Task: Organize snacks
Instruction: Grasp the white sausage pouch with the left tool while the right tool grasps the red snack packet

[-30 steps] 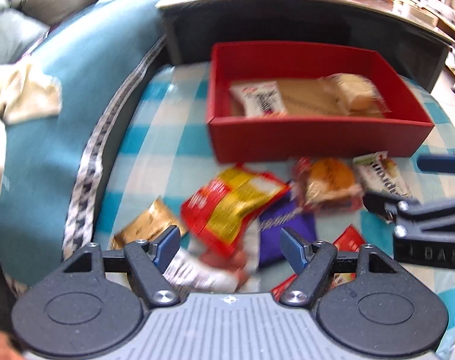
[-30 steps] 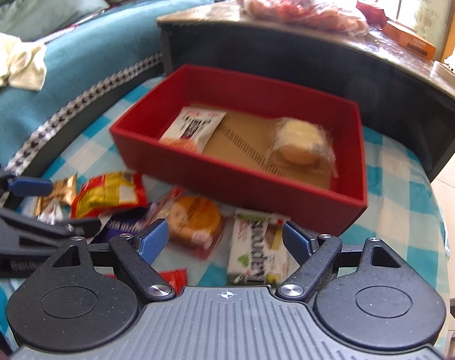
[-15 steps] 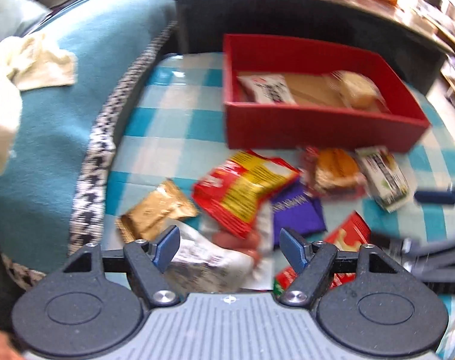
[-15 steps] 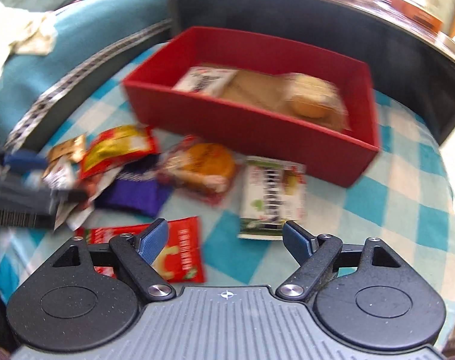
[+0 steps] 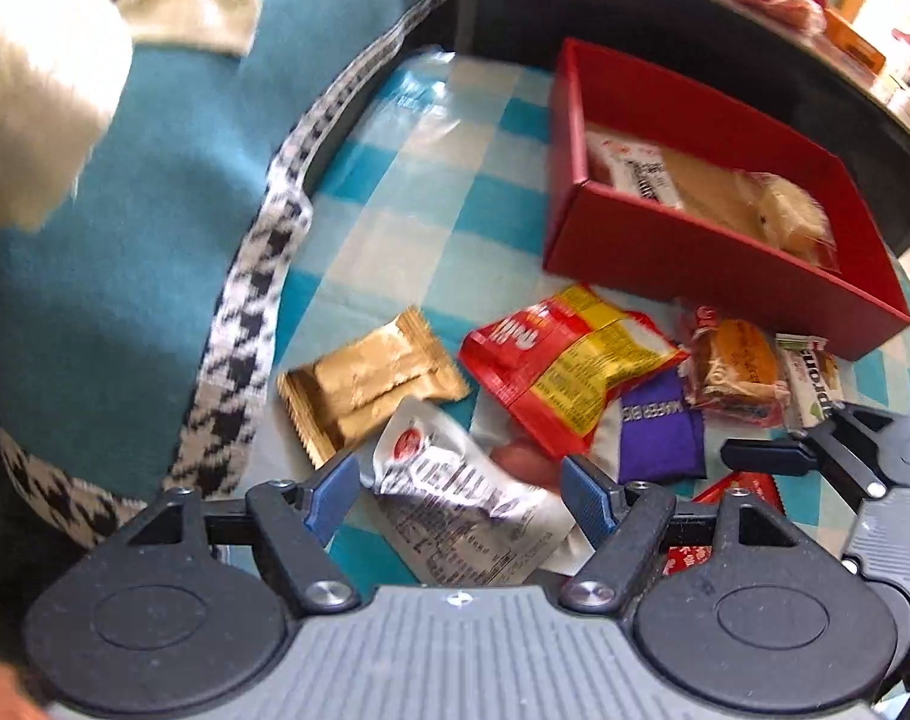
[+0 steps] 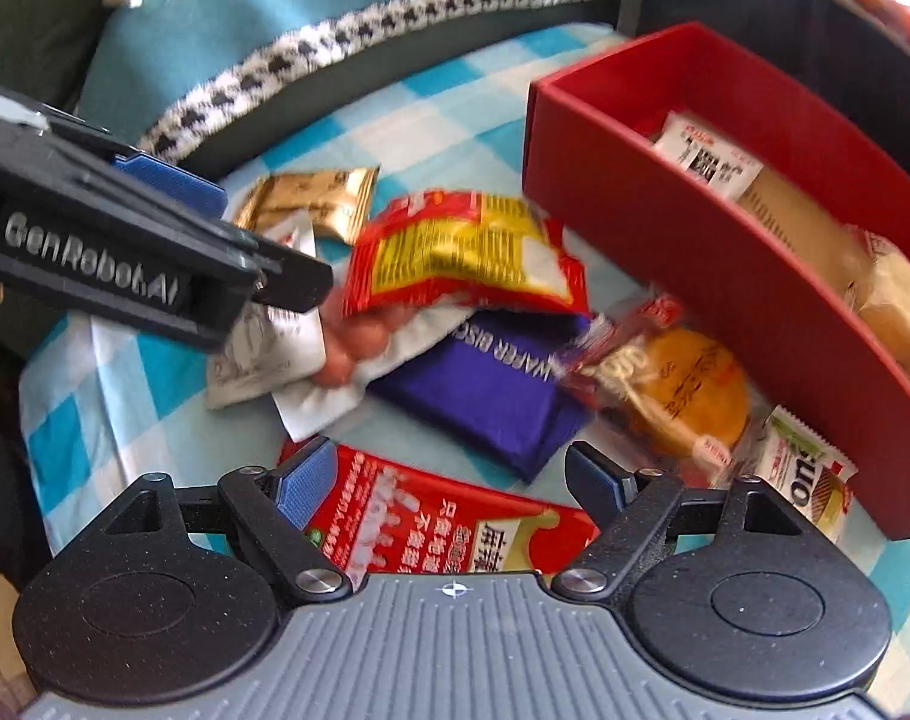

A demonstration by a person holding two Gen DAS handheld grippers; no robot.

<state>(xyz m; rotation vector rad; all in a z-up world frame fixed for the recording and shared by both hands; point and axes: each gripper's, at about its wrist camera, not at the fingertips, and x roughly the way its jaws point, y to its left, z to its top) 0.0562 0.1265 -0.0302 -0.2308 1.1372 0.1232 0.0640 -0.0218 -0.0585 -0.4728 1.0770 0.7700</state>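
Both tools lowered toward scattered crinkly snack packets (image 6: 466, 258).

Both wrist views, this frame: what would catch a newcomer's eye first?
The red box at upper right, already holding two wrapped snacks, stands out against the blue-checked cloth. In front of it lies a jumble of packets, led by the red-and-yellow bag overlapping a purple wafer pack. Both grippers, left and right, hang open over the pile.
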